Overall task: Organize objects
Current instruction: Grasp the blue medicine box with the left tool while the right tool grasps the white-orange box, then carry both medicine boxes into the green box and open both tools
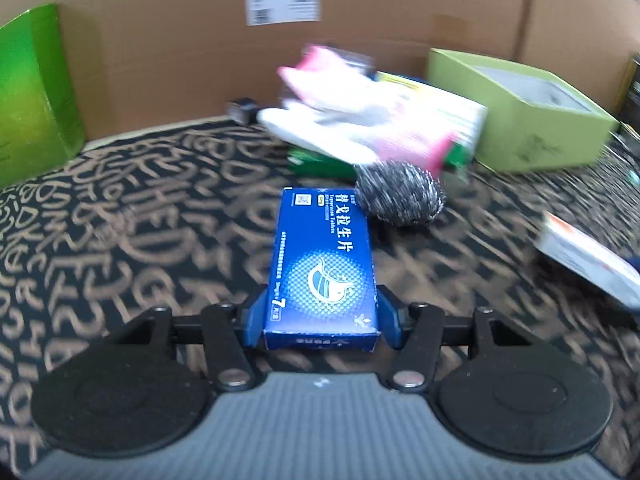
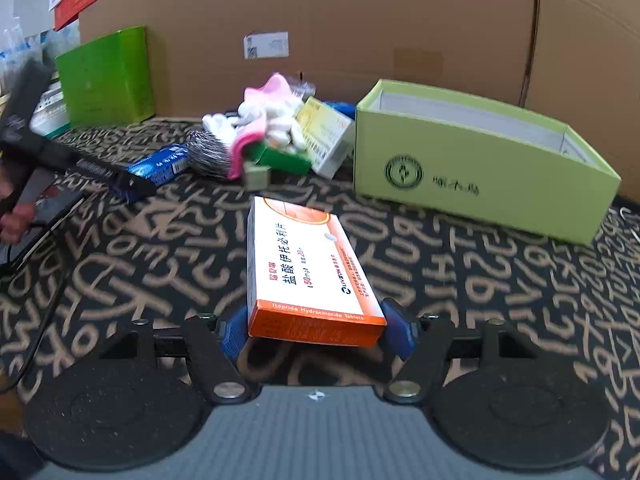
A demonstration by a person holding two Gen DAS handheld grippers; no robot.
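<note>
My left gripper (image 1: 322,300) is shut on a blue medicine box (image 1: 324,256), its blue fingers (image 1: 256,316) pressed against the box's near end. The box points away from me toward a steel wool scrubber (image 1: 400,196). My right gripper (image 2: 316,312) is shut on an orange-and-white medicine box (image 2: 300,256), held just above the patterned cloth. The right wrist view also shows the blue medicine box (image 2: 160,164) at the left, beside the scrubber (image 2: 208,154). An open light-green box (image 2: 480,176) stands at the right, its inside showing white.
A pile of pink-and-white soft items (image 2: 268,120) and small cartons (image 2: 324,136) lies behind the scrubber. A bright green box (image 2: 108,76) stands upright at back left. A cardboard wall (image 2: 360,20) closes off the back. A person's hand (image 2: 16,216) holds the left tool.
</note>
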